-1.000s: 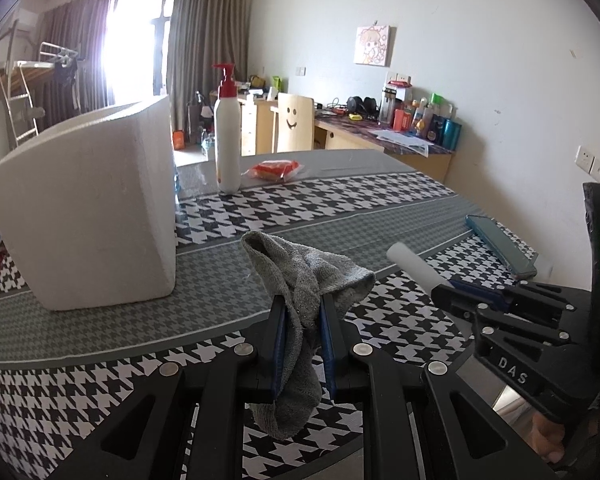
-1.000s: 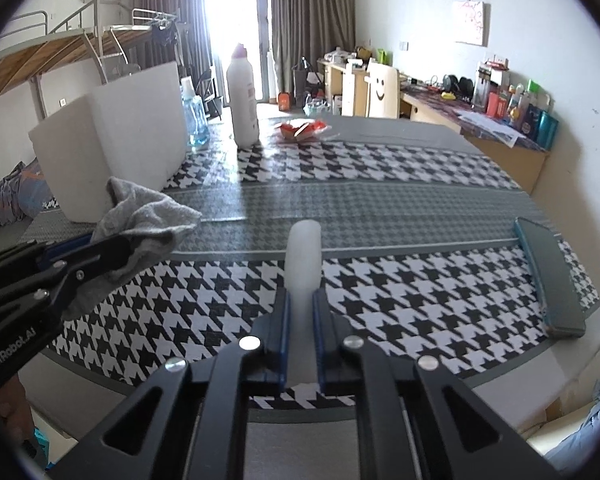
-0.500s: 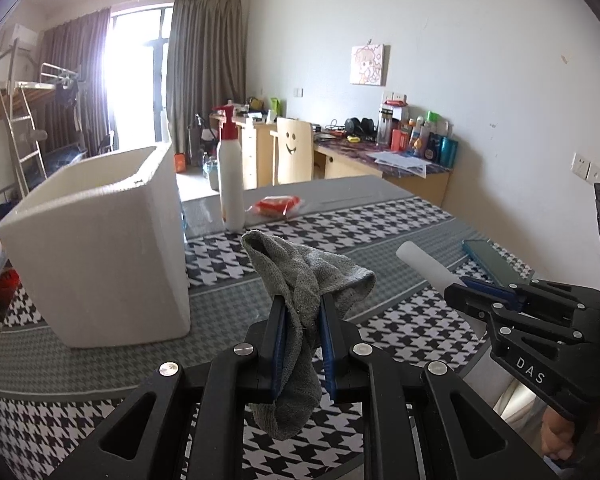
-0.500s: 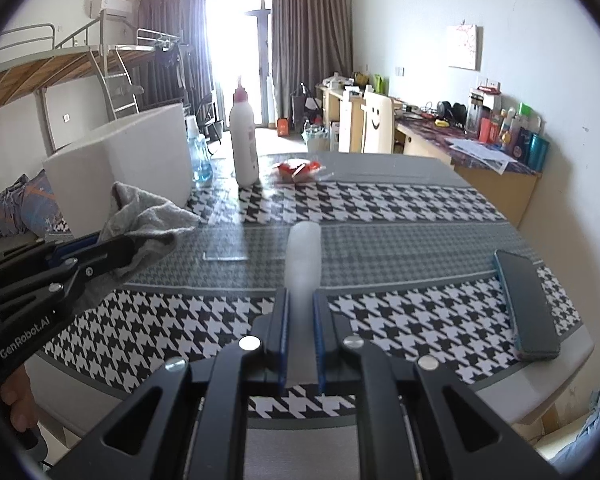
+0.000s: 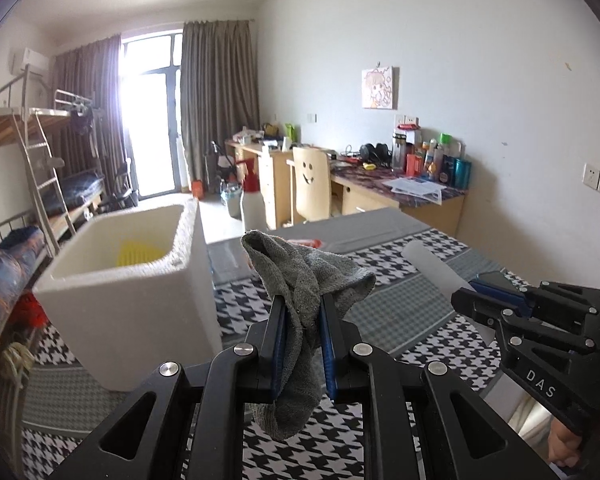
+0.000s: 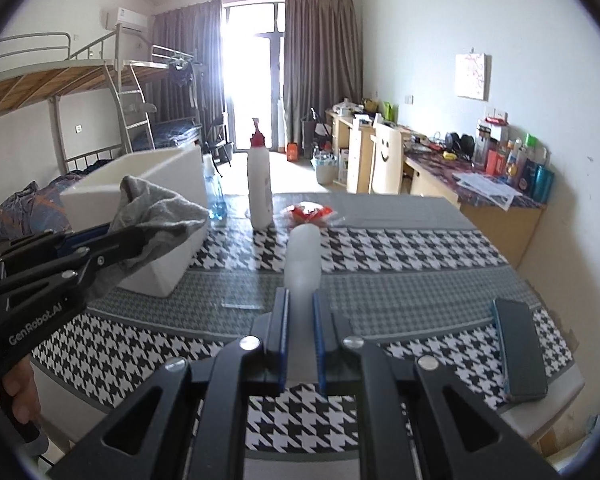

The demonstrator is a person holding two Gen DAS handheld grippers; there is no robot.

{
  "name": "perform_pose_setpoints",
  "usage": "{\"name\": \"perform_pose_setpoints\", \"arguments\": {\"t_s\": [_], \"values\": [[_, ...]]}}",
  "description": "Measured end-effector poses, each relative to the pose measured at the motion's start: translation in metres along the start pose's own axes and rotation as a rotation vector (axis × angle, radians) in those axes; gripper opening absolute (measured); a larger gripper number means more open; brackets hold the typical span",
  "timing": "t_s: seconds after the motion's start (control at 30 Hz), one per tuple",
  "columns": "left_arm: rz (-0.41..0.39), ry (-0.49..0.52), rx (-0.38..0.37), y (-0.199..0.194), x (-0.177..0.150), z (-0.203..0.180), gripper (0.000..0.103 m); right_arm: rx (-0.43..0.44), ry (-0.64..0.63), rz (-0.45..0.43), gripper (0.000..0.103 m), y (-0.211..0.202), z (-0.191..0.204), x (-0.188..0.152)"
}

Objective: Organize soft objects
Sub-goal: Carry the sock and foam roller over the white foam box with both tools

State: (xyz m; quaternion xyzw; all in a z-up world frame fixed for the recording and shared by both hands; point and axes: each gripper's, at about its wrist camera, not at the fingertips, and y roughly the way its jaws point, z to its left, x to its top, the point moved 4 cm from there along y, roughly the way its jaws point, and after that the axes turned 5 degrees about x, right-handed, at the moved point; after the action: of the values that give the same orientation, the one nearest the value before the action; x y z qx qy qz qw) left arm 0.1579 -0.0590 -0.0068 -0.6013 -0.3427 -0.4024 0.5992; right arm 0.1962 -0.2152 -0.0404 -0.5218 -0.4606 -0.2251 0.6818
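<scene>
L gripper (image 5: pixel 302 344) pinching crumpled grey terry cloth (image 5: pixel 300 280), R gripper (image 6: pixel 300 336) clamping white foam cylinder (image 6: pixel 302 256); white foam box (image 5: pixel 140 280) far left.

Daylight glare from the window (image 5: pixel 152 120); fisheye edges warped, dark.

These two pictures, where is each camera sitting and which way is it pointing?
Left wrist view: sits on the left gripper, looking along its fingers, shut on a grey cloth, toward the white foam box; the right gripper and a fingertip show at right.
Right wrist view: sits on the right gripper, shut on a white tube, facing the window; the left gripper and a hand show at left.
Shared: the houndstooth table, box, cloth, tube.
</scene>
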Motion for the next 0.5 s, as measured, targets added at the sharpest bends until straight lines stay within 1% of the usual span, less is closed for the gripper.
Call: {"name": "perform_pose_setpoints", "arguments": {"t_s": [0.23, 0.5], "values": [[-0.026, -0.008, 0.020, -0.001, 0.013, 0.005, 0.017, 0.023, -0.020, -0.054, 0.014, -0.005, 0.007, 0.020], [-0.050, -0.004, 0.036, 0.000, 0.025, 0.014, 0.017, 0.044, -0.025, -0.090, 0.014, -0.007, 0.013, 0.035]]}}
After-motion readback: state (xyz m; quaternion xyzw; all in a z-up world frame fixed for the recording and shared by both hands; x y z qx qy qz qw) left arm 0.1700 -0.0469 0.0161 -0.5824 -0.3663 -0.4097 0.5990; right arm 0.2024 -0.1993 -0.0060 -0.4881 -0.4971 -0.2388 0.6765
